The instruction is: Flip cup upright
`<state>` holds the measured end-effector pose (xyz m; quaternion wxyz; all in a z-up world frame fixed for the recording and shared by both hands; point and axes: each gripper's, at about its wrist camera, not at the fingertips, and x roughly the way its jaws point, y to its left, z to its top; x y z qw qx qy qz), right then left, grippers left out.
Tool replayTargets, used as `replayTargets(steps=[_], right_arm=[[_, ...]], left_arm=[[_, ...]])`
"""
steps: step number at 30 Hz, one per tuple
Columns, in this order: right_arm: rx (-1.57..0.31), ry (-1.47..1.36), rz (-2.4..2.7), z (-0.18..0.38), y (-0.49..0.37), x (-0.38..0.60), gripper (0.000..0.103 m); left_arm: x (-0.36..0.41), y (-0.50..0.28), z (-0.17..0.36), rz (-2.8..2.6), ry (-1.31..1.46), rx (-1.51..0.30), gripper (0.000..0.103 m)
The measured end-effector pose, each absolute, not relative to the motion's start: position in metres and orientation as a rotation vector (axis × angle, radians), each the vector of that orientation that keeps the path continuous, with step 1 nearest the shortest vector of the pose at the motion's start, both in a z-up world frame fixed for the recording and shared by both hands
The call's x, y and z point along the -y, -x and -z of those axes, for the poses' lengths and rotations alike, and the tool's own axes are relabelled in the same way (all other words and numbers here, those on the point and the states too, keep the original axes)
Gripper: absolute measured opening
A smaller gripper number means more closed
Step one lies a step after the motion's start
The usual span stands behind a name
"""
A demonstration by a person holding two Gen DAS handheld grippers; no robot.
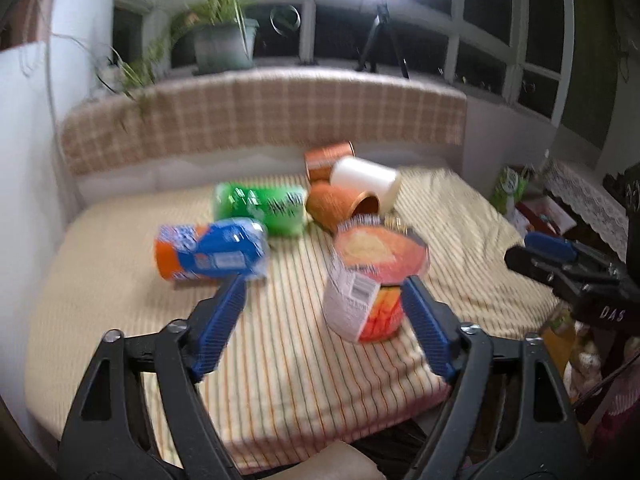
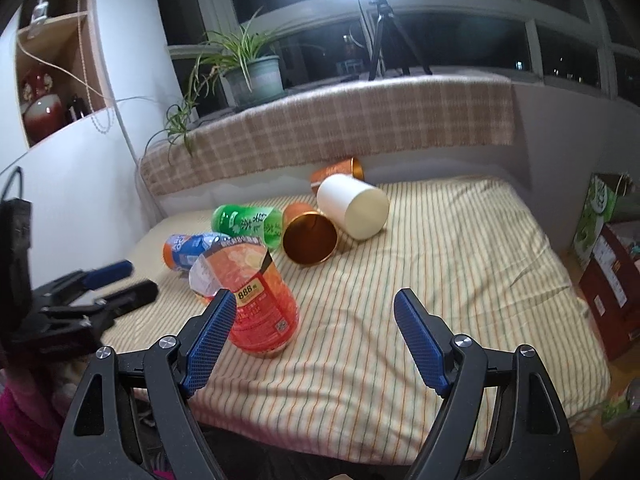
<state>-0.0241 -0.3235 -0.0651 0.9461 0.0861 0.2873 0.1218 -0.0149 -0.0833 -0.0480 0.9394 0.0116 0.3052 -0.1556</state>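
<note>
Several cups lie on a striped cloth. A red-orange printed cup (image 2: pixel 256 300) (image 1: pixel 368 276) stands tilted, nearest to me. A copper cup (image 2: pixel 310 236) (image 1: pixel 340 204) lies on its side, mouth toward me. A white cup (image 2: pixel 352 206) (image 1: pixel 366 182) lies on its side behind it, and another copper cup (image 2: pixel 340 172) (image 1: pixel 328 160) lies further back. My left gripper (image 1: pixel 324 300) is open, its right pad beside the red-orange cup. It also shows in the right wrist view (image 2: pixel 128 280). My right gripper (image 2: pixel 316 308) is open and empty, its left pad in front of the red-orange cup.
A green cup (image 2: pixel 248 222) (image 1: pixel 260 208) and a blue-orange cup (image 2: pixel 188 250) (image 1: pixel 208 252) lie on their sides at the left. The striped table (image 2: pixel 460 280) backs onto a plaid-covered ledge (image 2: pixel 360 120) with a potted plant (image 2: pixel 252 76). Boxes (image 2: pixel 608 276) stand at the right.
</note>
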Motion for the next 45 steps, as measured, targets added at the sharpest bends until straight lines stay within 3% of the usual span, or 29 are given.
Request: replayTargets(steps=[1,3,11,45], right_arm=[[-0.577,-0.170,-0.243,0.064,0.025,0.323,0.081],[-0.563,-0.158,-0.229,0.062,0.028,0.322,0.081],[-0.524,-0.139,-0.191,0.058,0.038,0.325,0.084],[-0.568,-0.140,-0.204,0.069,0.024,0.319,0.084]], left_arm=[[0.081,0.018,0.044,0.312,-0.015,-0.595,0.100],[0.077,0.025,0.035,0.291,0.002,-0.533,0.102],[0.077,0.036,0.018,0.248,-0.026,-0.462,0.102],[0.073,0.027,0.023,0.212,-0.032,-0.479,0.103]])
